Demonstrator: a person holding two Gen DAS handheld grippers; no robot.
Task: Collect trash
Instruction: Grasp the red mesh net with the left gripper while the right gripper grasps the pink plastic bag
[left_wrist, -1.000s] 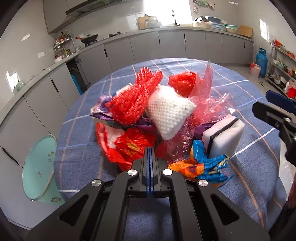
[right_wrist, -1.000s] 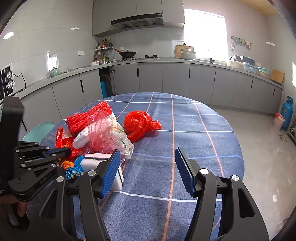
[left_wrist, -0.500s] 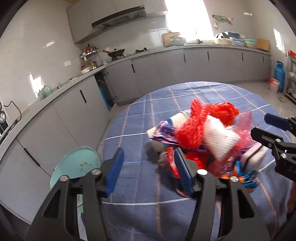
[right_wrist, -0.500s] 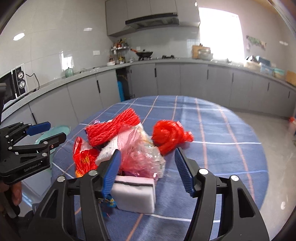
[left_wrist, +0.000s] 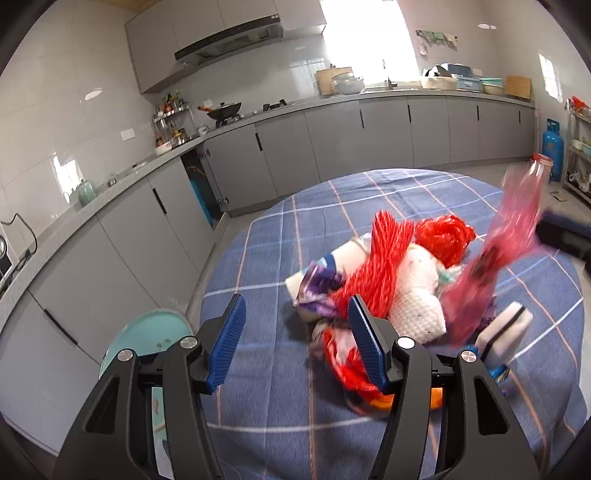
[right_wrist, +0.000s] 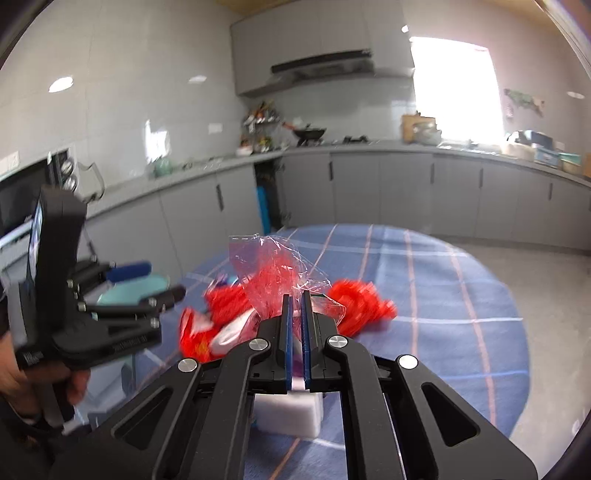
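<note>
honestly nothing readable here, the print on the left gripper (right_wrist: 122, 295) body is just a blurry smudge

Motion blur smears the pink plastic bag (left_wrist: 506, 254), and the white sponge (right_wrist: 290, 413) lies mostly hidden behind the right gripper (right_wrist: 295, 306).

A thin, glossy pink plastic bag (right_wrist: 275, 273) crinkled above a checked blue cloth table cover (left_wrist: 388, 199). Near it lay coarse red plastic netting (left_wrist: 384, 273), a knobbly white knitted cloth (left_wrist: 417, 306) and a matt white foam sponge (right_wrist: 290, 413). Far walls were shiny tile (left_wrist: 74, 88).
</note>
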